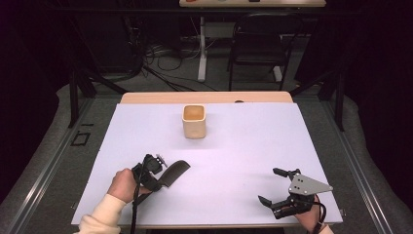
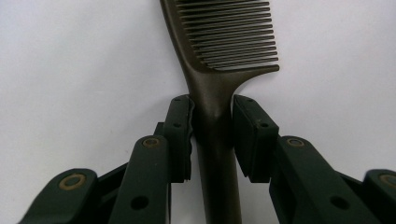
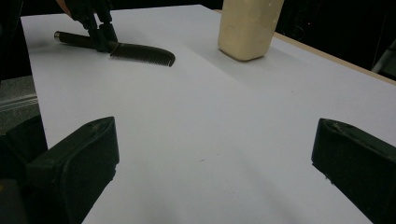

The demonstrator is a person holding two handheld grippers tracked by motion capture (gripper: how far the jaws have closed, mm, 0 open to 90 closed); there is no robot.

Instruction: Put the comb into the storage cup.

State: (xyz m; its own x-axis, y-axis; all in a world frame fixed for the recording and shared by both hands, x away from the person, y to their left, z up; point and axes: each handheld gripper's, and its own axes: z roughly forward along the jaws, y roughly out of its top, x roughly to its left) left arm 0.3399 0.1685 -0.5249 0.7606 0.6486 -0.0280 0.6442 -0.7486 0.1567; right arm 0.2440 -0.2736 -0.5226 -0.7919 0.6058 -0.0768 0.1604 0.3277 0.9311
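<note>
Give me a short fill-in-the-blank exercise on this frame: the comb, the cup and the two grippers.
1. The left gripper has its jaws closed on the comb at its ____.
2. The comb lies flat on the ____ table.
3. The right gripper holds nothing and its jaws stand ____.
4. The beige cup stands ____, apart from the comb.

Missing words: handle; white; open; upright
</note>
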